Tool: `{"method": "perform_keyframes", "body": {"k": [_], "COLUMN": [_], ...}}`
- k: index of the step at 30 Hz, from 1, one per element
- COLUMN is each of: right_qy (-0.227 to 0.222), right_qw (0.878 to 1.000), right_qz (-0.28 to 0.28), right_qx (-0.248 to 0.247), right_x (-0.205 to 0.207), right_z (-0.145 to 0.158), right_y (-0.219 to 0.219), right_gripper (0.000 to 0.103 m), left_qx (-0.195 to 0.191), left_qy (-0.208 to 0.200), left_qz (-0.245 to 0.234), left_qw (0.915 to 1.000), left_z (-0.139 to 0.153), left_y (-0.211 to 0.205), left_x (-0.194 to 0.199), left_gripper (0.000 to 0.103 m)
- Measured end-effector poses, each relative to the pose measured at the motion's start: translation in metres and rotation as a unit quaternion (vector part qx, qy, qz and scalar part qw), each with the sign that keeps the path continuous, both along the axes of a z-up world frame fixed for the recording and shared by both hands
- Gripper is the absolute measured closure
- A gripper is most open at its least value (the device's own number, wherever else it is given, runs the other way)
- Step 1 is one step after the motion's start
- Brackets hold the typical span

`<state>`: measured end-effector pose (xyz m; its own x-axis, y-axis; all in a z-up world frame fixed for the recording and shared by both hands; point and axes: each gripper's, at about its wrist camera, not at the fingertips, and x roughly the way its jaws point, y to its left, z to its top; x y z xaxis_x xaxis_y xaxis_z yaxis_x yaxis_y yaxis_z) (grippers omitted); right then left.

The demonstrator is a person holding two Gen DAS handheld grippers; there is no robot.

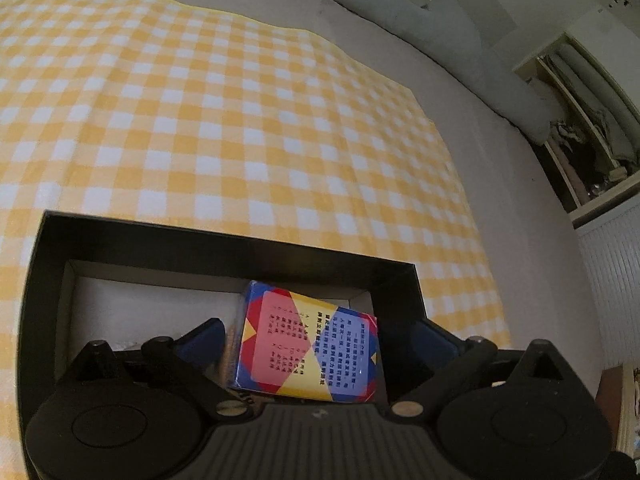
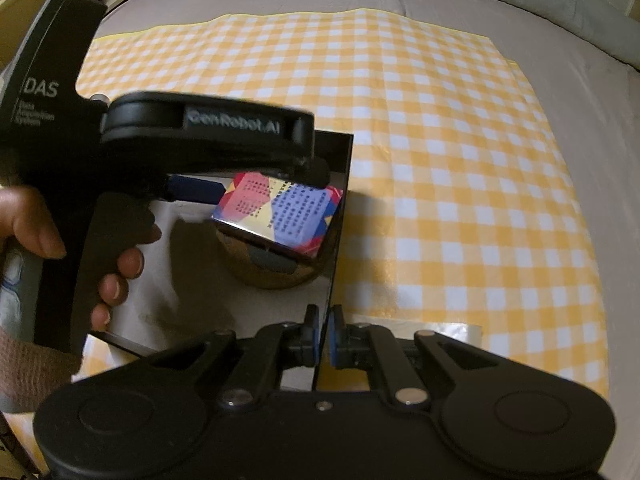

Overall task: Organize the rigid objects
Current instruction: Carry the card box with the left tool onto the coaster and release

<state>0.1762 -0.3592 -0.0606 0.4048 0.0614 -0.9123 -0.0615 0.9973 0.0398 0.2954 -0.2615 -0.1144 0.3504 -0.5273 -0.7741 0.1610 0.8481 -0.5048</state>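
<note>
A black open box [image 1: 224, 240] with a white floor lies on the yellow checked cloth; it also shows in the right wrist view [image 2: 340, 200]. A colourful card pack [image 1: 308, 344] lies in it, leaning on a brown round object [image 2: 276, 276]. My left gripper [image 1: 316, 340] is open, its fingers either side of the pack [image 2: 280, 212] with gaps showing. My right gripper [image 2: 324, 336] is shut on the box's right wall near the front corner.
The checked cloth [image 1: 240, 120] covers a grey bed [image 2: 580, 100]. A grey pillow [image 1: 440, 36] lies at the far edge. A shelf unit [image 1: 580, 128] stands to the right. A tape roll [image 2: 452, 330] lies by my right gripper.
</note>
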Motion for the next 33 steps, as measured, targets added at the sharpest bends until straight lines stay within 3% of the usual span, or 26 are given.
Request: {"method": "perform_keyframes", "body": {"k": [7, 15, 33], "right_qy": [0.000, 0.000, 0.001], "right_qw": [1.000, 1.000, 1.000], "right_qz": [0.000, 0.000, 0.002], "right_qx": [0.000, -0.003, -0.003], "right_x": [0.000, 0.001, 0.002], "right_z": [0.000, 0.000, 0.001], "right_y": [0.001, 0.001, 0.001], "right_gripper": [0.098, 0.098, 0.098], "left_qx": [0.011, -0.004, -0.026], "left_qy": [0.002, 0.001, 0.023], "left_qz": [-0.015, -0.043, -0.071], "left_qw": [0.9998, 0.9991, 0.9969], "left_z": [0.008, 0.006, 0.000], "left_y": [0.009, 0.011, 0.003], "left_x": [-0.001, -0.007, -0.019], "left_gripper": [0.003, 0.008, 0.008]}}
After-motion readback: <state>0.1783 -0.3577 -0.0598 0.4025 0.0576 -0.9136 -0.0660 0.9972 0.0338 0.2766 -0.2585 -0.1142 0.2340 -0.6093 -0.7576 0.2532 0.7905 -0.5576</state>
